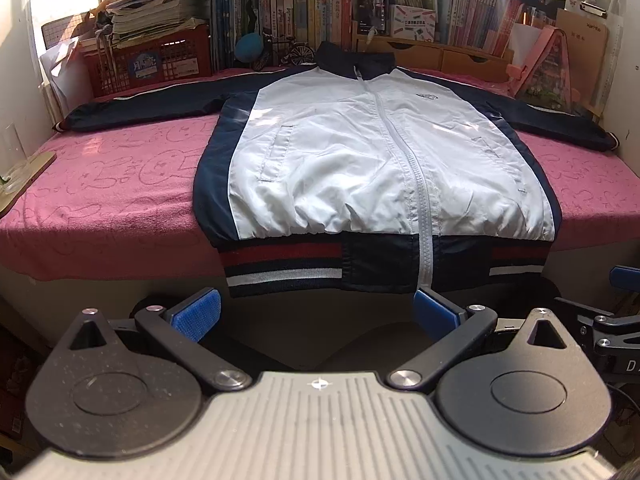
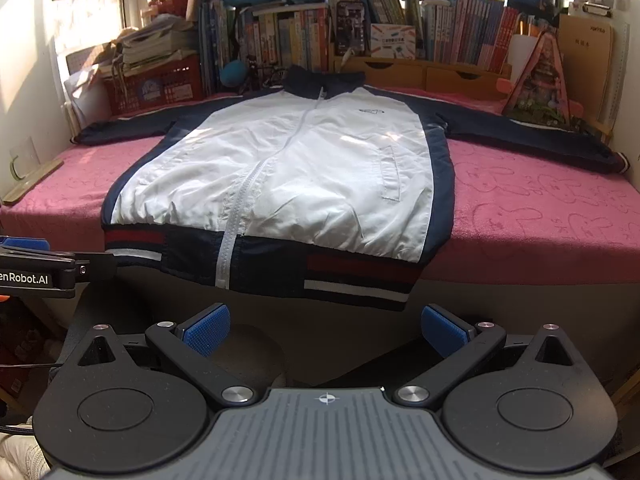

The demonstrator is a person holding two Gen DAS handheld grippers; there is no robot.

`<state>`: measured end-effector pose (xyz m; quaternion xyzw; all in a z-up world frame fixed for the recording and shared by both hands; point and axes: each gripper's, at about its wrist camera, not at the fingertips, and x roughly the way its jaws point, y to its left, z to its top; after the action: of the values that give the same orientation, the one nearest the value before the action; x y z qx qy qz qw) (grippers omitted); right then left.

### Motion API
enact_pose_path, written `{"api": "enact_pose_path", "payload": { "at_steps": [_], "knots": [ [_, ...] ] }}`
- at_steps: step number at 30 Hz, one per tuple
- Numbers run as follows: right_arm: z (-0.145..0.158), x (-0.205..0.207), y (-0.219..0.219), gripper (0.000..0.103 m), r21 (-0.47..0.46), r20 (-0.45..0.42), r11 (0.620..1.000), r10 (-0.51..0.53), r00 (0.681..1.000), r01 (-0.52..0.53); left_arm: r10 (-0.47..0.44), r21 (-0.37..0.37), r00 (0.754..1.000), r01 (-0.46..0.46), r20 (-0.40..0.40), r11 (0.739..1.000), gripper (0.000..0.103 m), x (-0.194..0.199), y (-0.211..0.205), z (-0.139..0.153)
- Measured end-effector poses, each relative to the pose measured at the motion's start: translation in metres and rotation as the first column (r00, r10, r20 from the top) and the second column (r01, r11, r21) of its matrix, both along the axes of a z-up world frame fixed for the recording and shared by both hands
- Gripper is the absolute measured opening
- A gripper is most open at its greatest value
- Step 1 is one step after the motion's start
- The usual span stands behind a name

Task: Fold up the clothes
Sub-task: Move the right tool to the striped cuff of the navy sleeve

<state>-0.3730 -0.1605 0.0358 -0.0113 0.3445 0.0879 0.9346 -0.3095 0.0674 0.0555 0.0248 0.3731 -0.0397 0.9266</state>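
Spread flat ahead on pink towelling bed cover (image 1: 120,184): white-and-navy zipped nylon jacket (image 1: 372,152), collar farthest, striped hem nearest both wide-open, empty grippers, left gripper (image 1: 316,314) and right gripper (image 2: 326,330).

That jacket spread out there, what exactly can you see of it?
The jacket lies flat, front up, zipped closed, on the pink cover. Its body is white, thin and crinkled like windbreaker cloth, with navy sides, sleeves and collar. Both sleeves stretch outward. Each side has a slit pocket, and a small logo sits on the chest. The ribbed hem, striped red, white and navy, hangs over the front edge. Neither claw touches it.
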Motion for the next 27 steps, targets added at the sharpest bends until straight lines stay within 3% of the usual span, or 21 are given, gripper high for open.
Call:
{"api": "enact_pose_path", "payload": {
  "at_steps": [3, 5, 7, 12, 17, 20, 22, 27],
  "knots": [
    [0.009, 0.031, -0.017, 0.103, 0.02, 0.1, 0.998, -0.062, 0.993, 0.06, -0.036, 0.049, 0.995, 0.031, 0.096, 0.998, 0.103, 0.043, -0.005, 0.017],
    [0.02, 0.058, -0.044, 0.103, 0.079, 0.182, 0.98, -0.194, 0.964, 0.182, -0.04, 0.077, 0.983, 0.027, 0.178, 0.997, 0.103, 0.076, -0.015, 0.028],
    [0.026, 0.088, -0.082, 0.103, 0.16, 0.238, 0.949, -0.304, 0.922, 0.272, -0.018, 0.07, 0.978, 0.004, 0.209, 0.998, 0.103, 0.112, -0.021, 0.032],
    [0.014, 0.167, -0.188, 0.103, 0.288, 0.222, 0.821, -0.558, 0.799, 0.493, 0.011, -0.006, 0.987, -0.011, 0.162, 1.0, 0.103, 0.186, -0.03, 0.02],
    [-0.006, 0.237, -0.275, 0.103, 0.312, 0.187, 0.709, -0.698, 0.691, 0.632, 0.066, 0.05, 0.995, -0.07, 0.068, 0.996, 0.103, 0.246, -0.033, -0.01],
    [-0.024, 0.283, -0.317, 0.103, 0.309, 0.099, 0.629, -0.767, 0.634, 0.713, 0.094, 0.092, 0.995, -0.096, 0.028, 0.991, 0.103, 0.266, -0.034, -0.025],
    [-0.033, 0.311, -0.331, 0.103, 0.228, 0.072, 0.601, -0.795, 0.602, 0.766, 0.097, 0.106, 0.995, -0.097, 0.004, 0.99, 0.103, 0.274, -0.035, -0.035],
    [-0.04, 0.355, -0.329, 0.103, 0.016, 0.13, 0.617, -0.781, 0.61, 0.787, 0.087, 0.098, 0.996, -0.085, -0.016, 0.992, 0.103, 0.282, -0.034, -0.048]
  ]
}}
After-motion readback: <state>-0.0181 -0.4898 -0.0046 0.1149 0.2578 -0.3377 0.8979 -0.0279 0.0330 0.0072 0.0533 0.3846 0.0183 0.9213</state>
